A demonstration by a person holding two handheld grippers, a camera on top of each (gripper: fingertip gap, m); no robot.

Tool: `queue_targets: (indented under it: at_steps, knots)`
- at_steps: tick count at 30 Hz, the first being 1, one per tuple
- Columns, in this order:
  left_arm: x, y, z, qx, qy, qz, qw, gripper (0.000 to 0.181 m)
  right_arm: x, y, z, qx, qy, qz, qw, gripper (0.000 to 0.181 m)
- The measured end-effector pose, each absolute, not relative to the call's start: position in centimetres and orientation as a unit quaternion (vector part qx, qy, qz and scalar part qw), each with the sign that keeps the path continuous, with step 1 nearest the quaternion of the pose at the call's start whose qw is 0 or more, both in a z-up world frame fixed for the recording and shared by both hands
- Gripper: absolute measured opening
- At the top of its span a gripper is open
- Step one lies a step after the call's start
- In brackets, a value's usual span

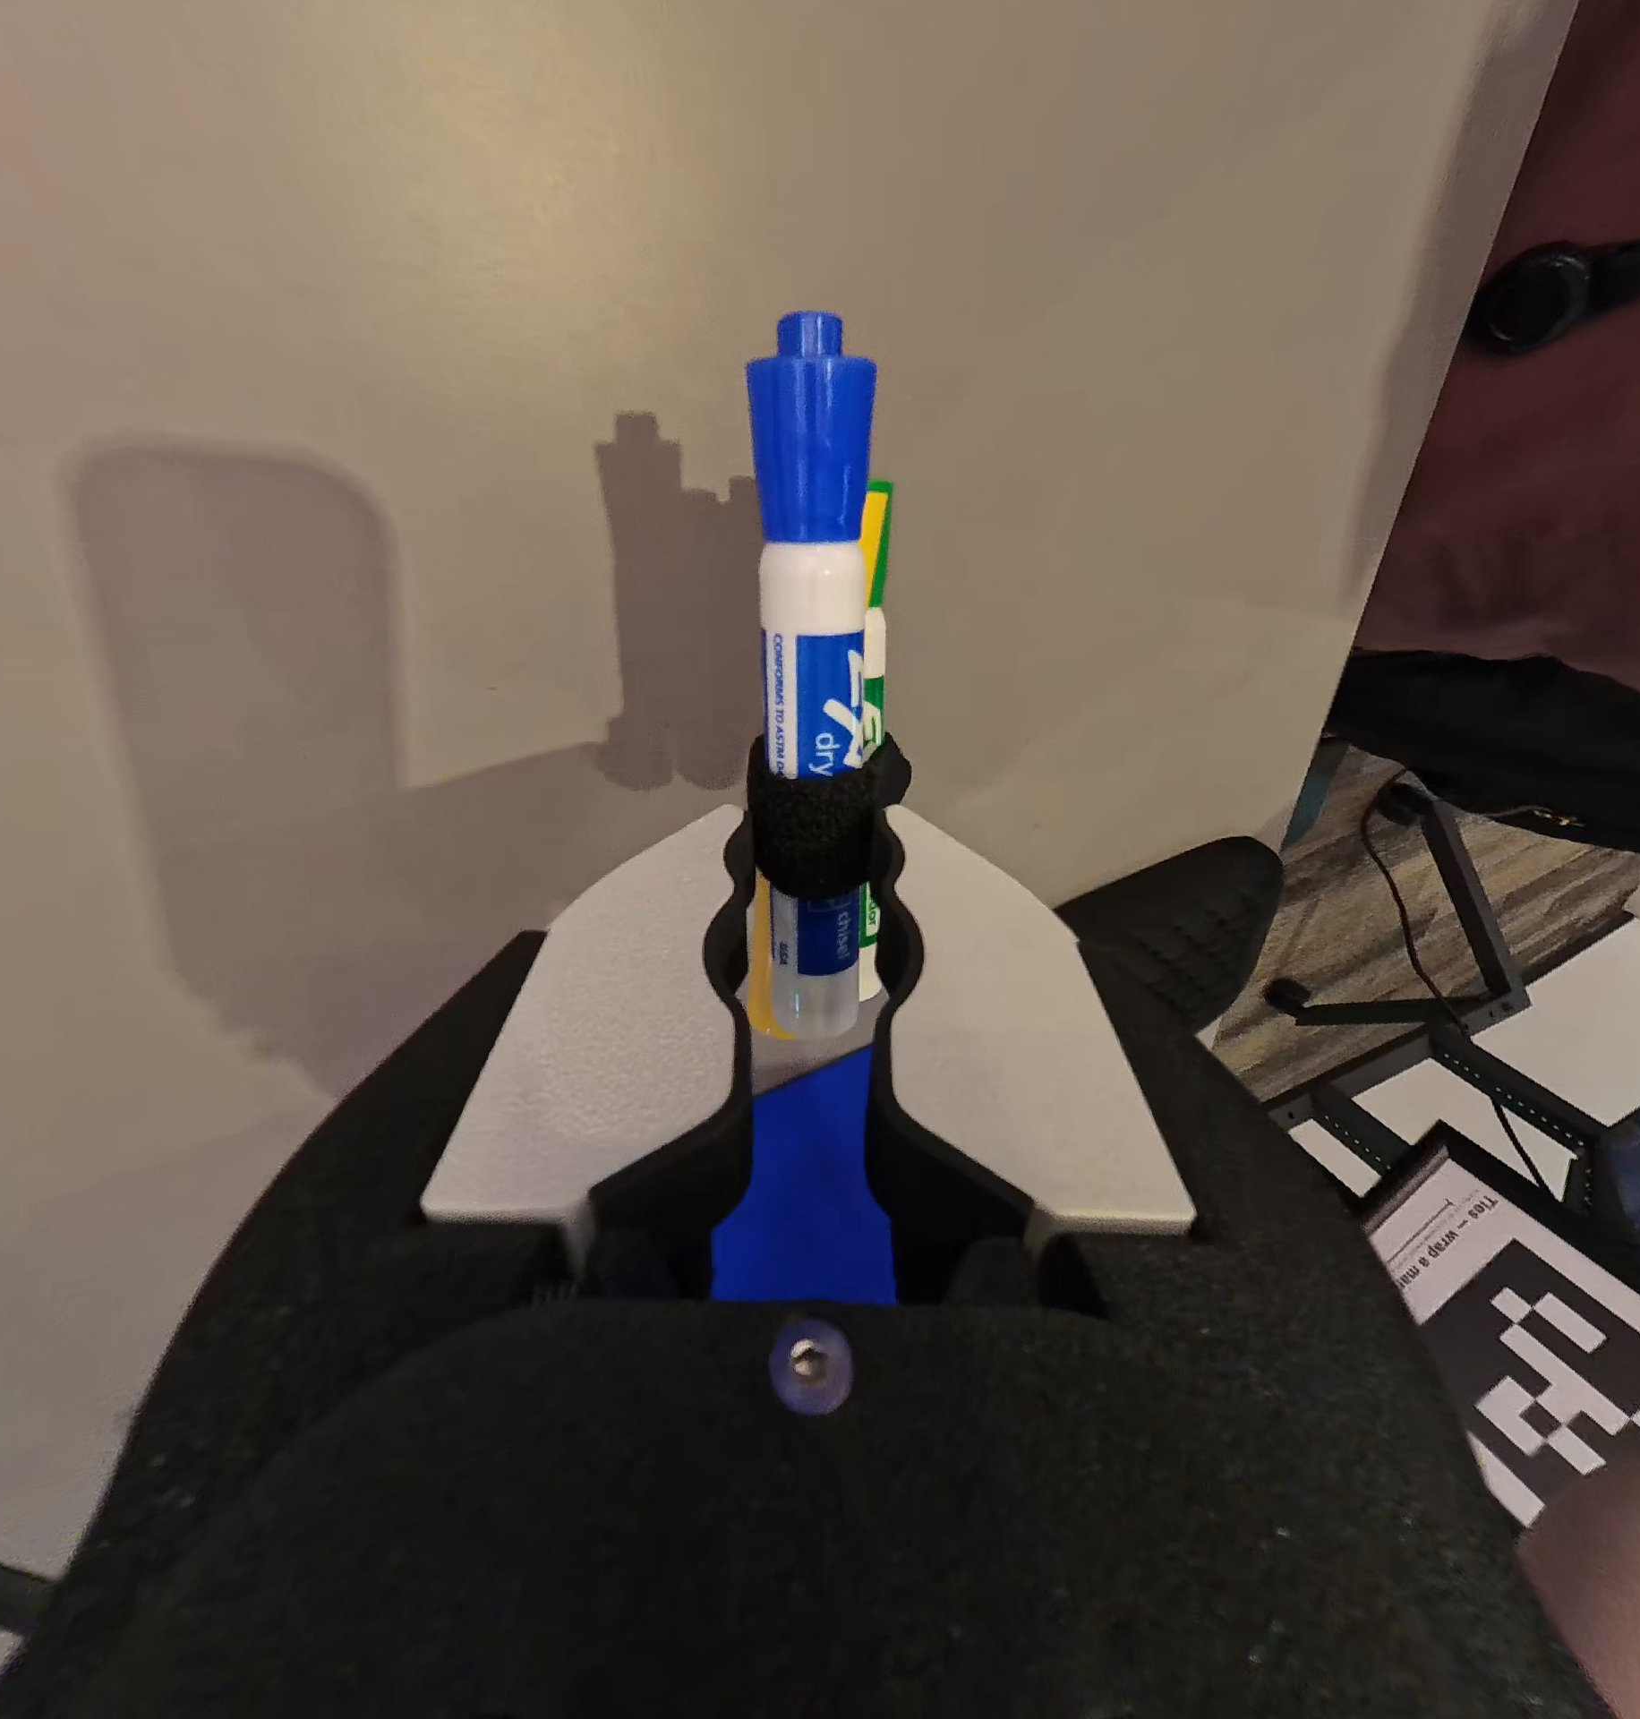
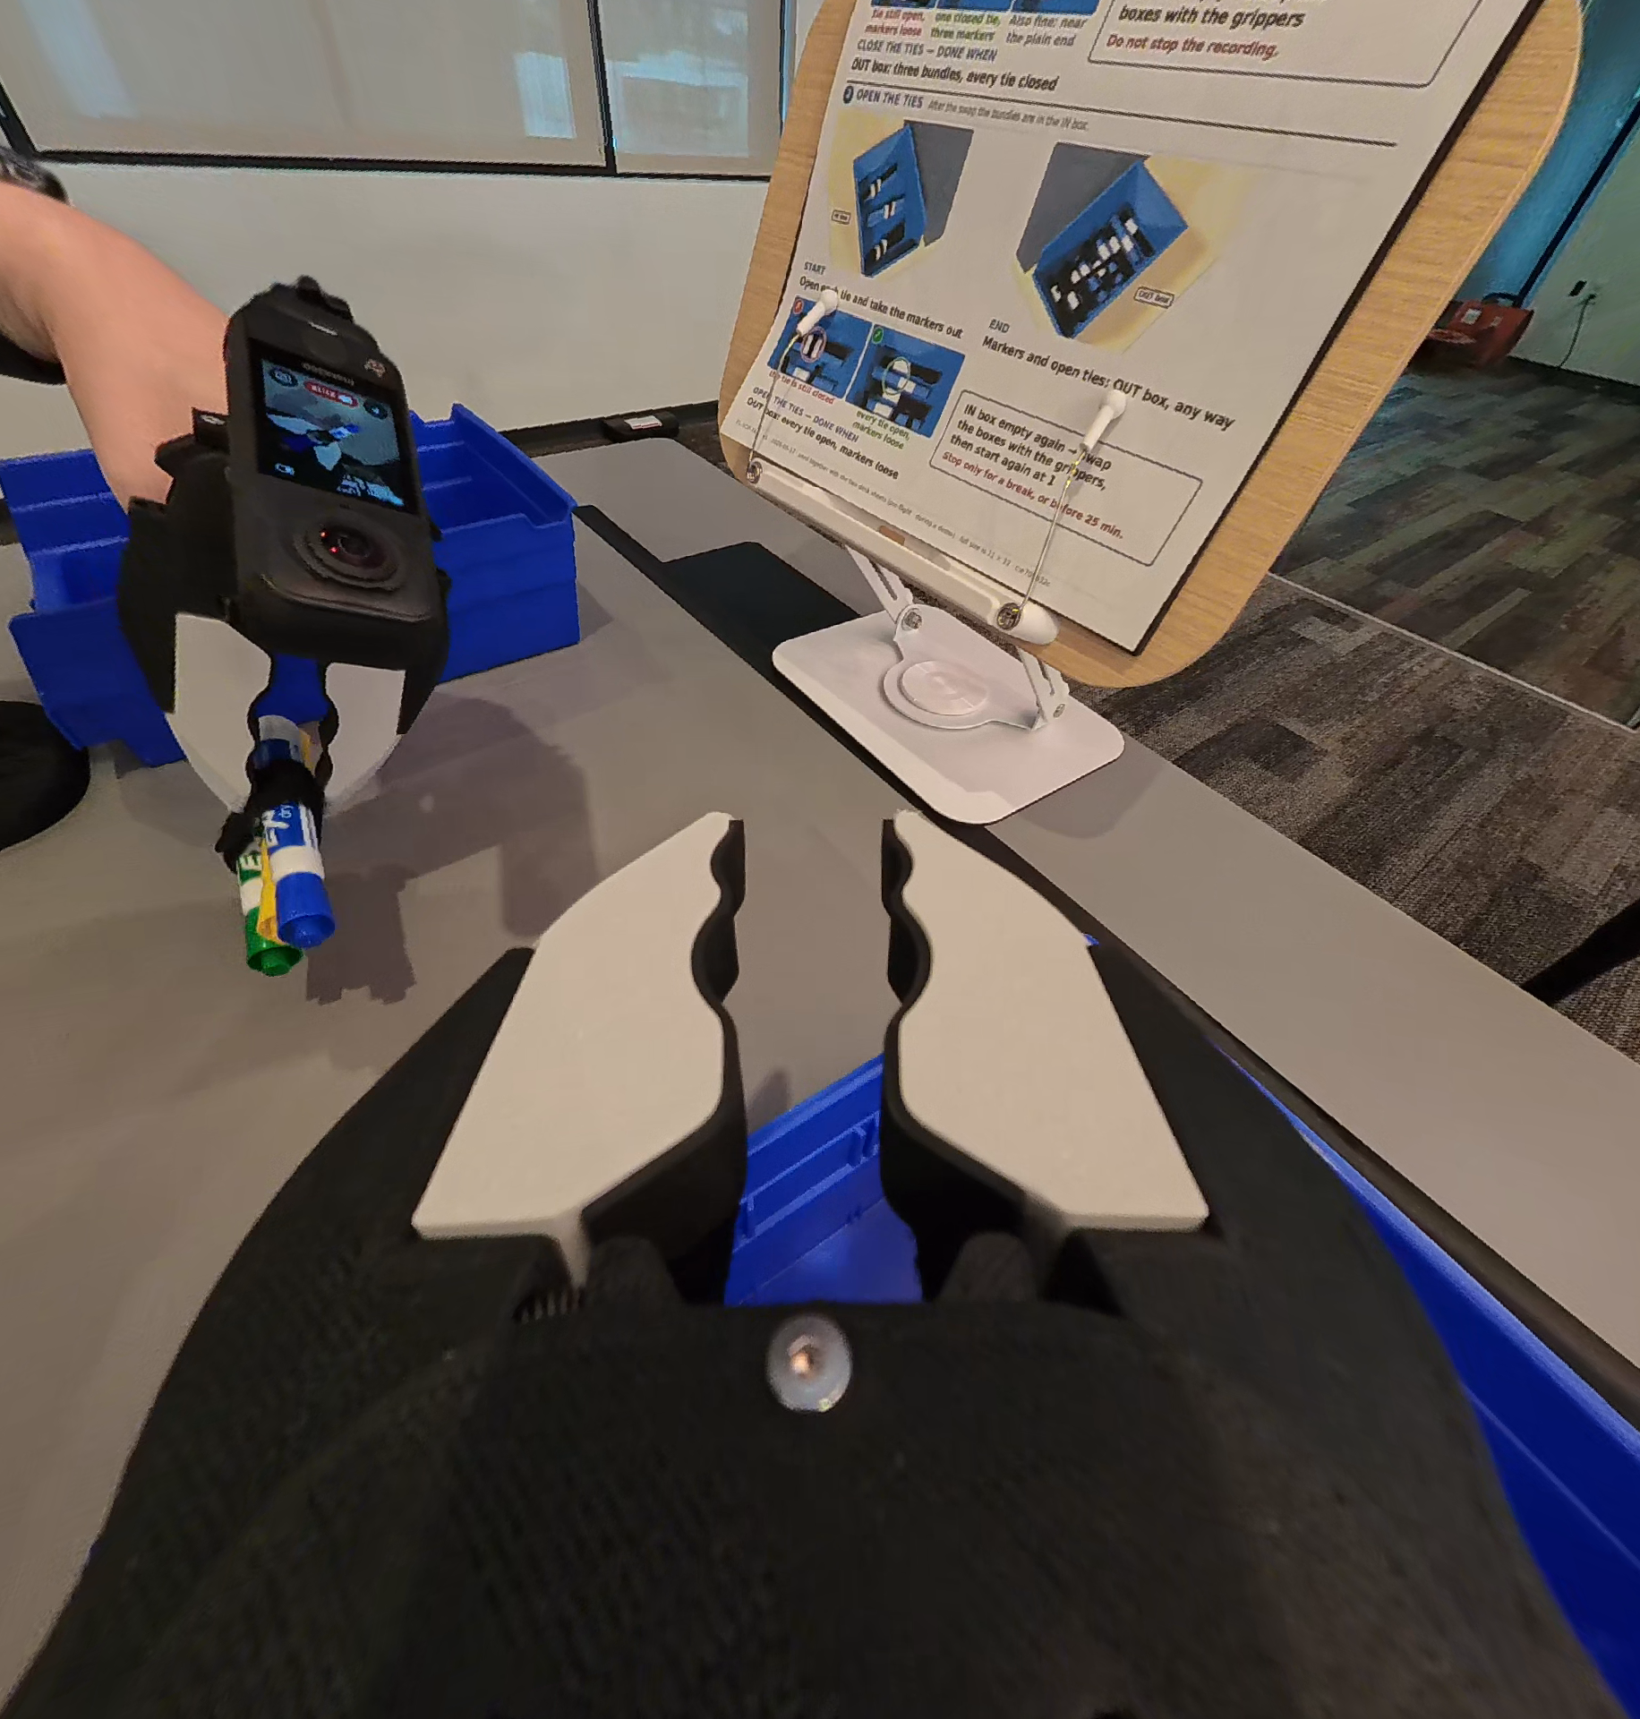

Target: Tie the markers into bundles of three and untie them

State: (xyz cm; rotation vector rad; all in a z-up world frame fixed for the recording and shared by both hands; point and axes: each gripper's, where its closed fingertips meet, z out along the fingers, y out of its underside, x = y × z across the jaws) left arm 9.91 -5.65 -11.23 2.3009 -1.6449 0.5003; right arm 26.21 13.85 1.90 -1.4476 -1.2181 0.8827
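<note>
Currently a strapped bundle of markers (image 1: 812,707) is clamped in the left gripper (image 1: 812,893), while the right gripper (image 2: 812,921) is held parted, empty, above the surface (image 2: 612,744).

I am looking at a grey table (image 2: 537,744) with a dark edge band running along its right side. A blue bin (image 2: 509,549) is sitting on it at the far left, and a second blue bin (image 2: 826,1181) is lying at the near edge, mostly hidden from me. At the far right, the white base of a wooden document stand (image 2: 965,735) is resting flat on the top, with a dark flat patch (image 2: 751,595) lying just left of it.
</note>
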Motion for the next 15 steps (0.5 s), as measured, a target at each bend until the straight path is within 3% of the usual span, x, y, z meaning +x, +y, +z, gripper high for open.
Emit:
queue_targets:
  at_steps: [15]
  knots:
    - [9.9, -5.0, -13.2, 0.818, -0.531, 0.197, 0.103, 0.023, 26.2, 13.9, 1.6, -0.603, -0.505, 0.367, 0.497, 0.029]
